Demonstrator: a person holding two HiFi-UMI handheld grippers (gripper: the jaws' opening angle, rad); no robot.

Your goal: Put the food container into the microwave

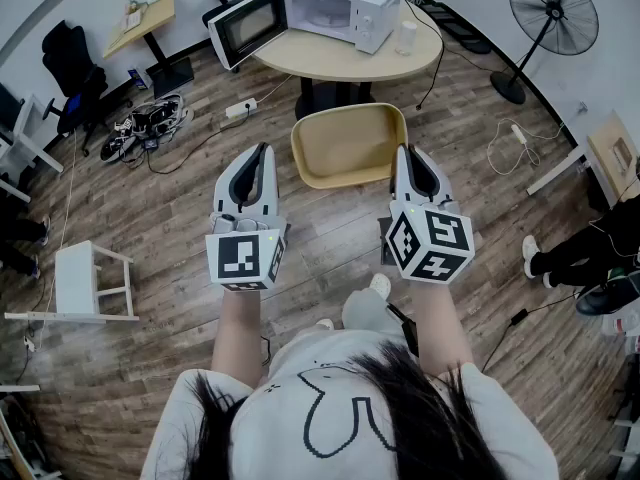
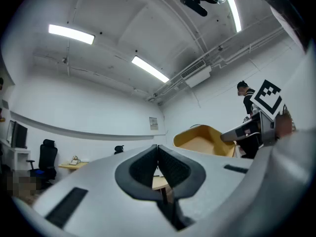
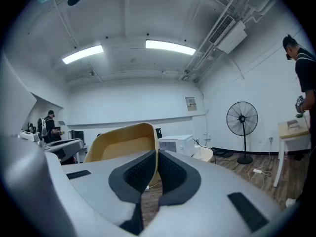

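The left gripper (image 1: pixel 263 153) and the right gripper (image 1: pixel 404 153) are held side by side at waist height. Each gripper's own view shows its dark pads pressed together with nothing between them, so both are closed and empty.

Straight ahead, between the two grippers and just past their tips, stands a yellow shell chair (image 1: pixel 350 143). Beyond it is a round wooden table (image 1: pixel 340 60) carrying a white microwave (image 1: pixel 345 3). Its door (image 1: pixel 245 26) swings open toward the left gripper's side. A small white container (image 1: pixel 406 36) stands just beside the microwave on the right gripper's side, near the table's rim. It is probably the food container, though it is too small to be sure.

The task looks unstarted. The chair blocks the direct approach, and a white power strip (image 1: pixel 240 109) and cables lie on the floor ahead to the left, so a stumble is possible. A closed or misaligned gripper could tip the container or nudge it over the rim. The projecting door could also be bumped.
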